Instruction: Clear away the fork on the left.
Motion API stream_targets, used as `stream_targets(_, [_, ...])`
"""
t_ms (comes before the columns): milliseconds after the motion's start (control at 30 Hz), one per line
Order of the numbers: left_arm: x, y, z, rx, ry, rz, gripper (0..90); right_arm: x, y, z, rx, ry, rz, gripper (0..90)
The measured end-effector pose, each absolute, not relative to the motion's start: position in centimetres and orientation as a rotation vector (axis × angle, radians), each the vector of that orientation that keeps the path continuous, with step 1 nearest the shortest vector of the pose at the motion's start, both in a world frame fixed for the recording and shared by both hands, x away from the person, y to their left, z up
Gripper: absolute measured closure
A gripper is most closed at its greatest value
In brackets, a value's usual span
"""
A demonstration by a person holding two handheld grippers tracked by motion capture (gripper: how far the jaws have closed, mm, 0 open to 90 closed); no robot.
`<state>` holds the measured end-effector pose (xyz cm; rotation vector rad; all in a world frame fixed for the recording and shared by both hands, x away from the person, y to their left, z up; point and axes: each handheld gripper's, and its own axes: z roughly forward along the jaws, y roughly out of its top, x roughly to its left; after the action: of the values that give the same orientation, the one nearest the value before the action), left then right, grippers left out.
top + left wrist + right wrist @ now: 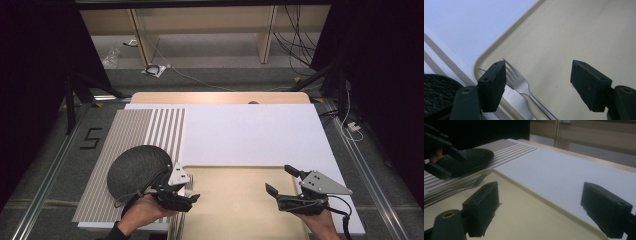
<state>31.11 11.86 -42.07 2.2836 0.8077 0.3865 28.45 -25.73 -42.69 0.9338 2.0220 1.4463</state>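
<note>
Where forearms enter at near edge, left gripper (191, 186) and right gripper (280, 180) held over beige tray (240, 200) — jaws of both spread, nothing grasped. Fork (517, 80) and knife (511, 96) laid at tray's left rim; dark plate (137, 170) set on striped mat (135, 132) beyond — white sheet (250, 132) farthest.

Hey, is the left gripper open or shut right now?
Open. In its own view the left gripper shows two jaws wide apart, gripping nothing, with the fork on the tray beyond.

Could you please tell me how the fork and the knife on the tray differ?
The fork ends in pointed tines; the knife has a flat blade with a serrated edge. The fork lies farther inside the tray; the knife sits against its rim, partly behind the left gripper's jaw. Both are shiny metal, lying side by side.
</note>
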Motion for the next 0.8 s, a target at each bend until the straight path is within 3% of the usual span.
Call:
stream_targets(367, [31.4,13.6,-41.4,2.152,0.9,0.41,20.1,28.5,-25.7,-42.7,0.932,2.019,1.453,15.8])
stream_targets(800, [31.6,15.5,-41.3,2.07,1.0,0.427,18.5,28.5,-26.0,-42.7,0.931,2.01,1.466,15.8])
